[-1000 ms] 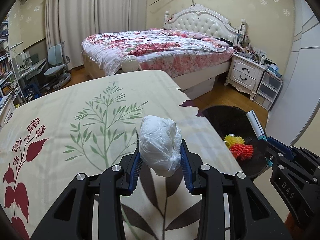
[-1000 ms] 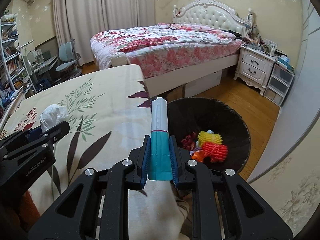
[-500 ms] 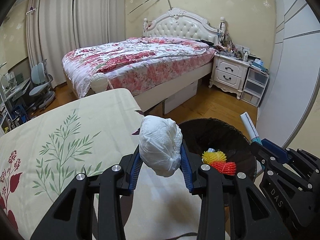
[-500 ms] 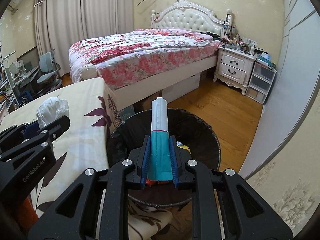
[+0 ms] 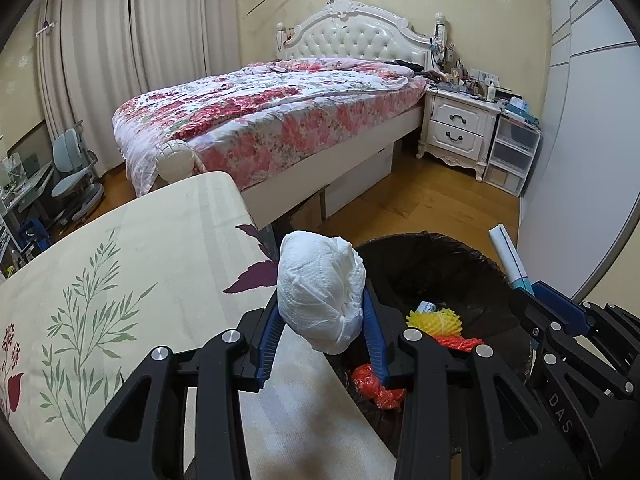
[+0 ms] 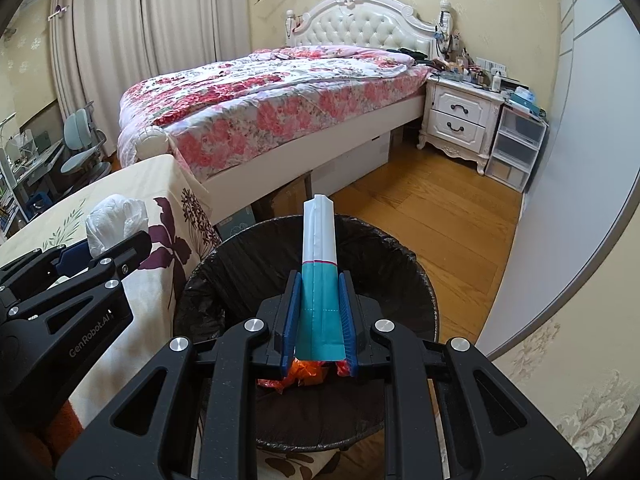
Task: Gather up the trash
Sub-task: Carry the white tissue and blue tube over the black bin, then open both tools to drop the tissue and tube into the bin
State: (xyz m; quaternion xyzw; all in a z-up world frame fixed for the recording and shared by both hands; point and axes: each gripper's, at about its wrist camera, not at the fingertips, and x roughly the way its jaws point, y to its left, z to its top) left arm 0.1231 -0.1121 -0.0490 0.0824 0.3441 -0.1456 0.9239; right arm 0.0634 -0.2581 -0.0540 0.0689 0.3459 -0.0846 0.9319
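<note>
"GenRobot.AI" on left gripper (image 6: 114, 256); "DAS" on right gripper (image 5: 556, 308).

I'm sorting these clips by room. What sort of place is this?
A home bedroom. A bed with a floral quilt and a tufted headboard fills the middle, a cluttered nightstand stands beside it, and curtains cover the far wall. A desk chair sits in the corner.

Half-seen things around the bin

The bin (image 6: 404, 268) has its near rim and most of its contents hidden behind the right gripper (image 6: 319, 320); clutter on the nightstand (image 5: 460, 128) is too small to identify.
</note>
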